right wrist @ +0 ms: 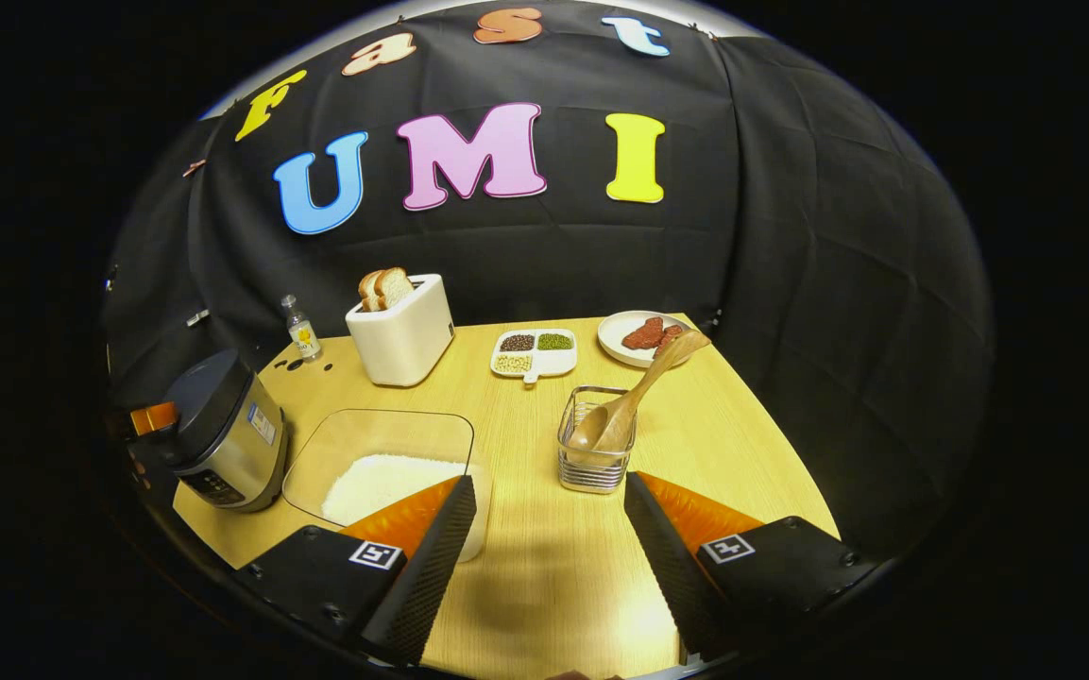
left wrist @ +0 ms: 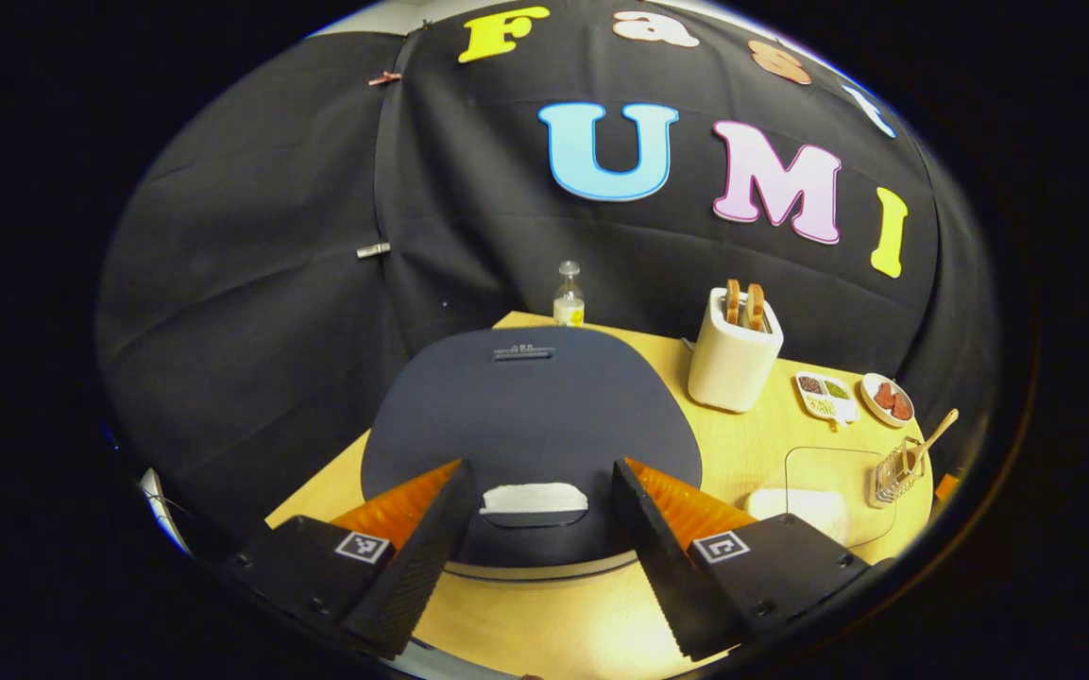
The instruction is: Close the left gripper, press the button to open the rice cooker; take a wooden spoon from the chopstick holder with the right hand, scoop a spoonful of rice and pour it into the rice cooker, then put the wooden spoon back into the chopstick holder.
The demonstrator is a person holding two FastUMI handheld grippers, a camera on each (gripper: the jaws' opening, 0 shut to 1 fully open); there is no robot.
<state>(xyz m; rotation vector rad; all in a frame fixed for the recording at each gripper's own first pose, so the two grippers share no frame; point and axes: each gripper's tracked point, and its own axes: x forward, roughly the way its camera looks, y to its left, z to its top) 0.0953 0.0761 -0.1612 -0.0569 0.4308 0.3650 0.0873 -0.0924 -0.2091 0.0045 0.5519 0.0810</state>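
**Inspector:** Which step is in hand?

**Assistant:** The first. The left gripper (left wrist: 539, 505) hangs over the rice cooker (left wrist: 530, 416), jaws spread wide, with the pale button (left wrist: 535, 498) between them. The lid is down. By my judgement the jaws must close before pressing.

**Inspector:** And the other hand?

**Assistant:** The right gripper (right wrist: 549, 529) is likewise released, grasping nothing, above bare table (right wrist: 544, 586) just short of the chopstick holder (right wrist: 594, 453). The wooden spoon (right wrist: 634, 392) stands in it, handle leaning toward the far right. Its next move calls for pinching that handle.

**Inspector:** Count.

**Assistant:** One cooker at the table's left edge; one clear container of rice (right wrist: 388, 482) beside it; one holder, one spoon. Also one toaster (right wrist: 402, 335) with two slices, one small bottle (right wrist: 299, 329), one divided dish (right wrist: 535, 352), one plate (right wrist: 643, 337).
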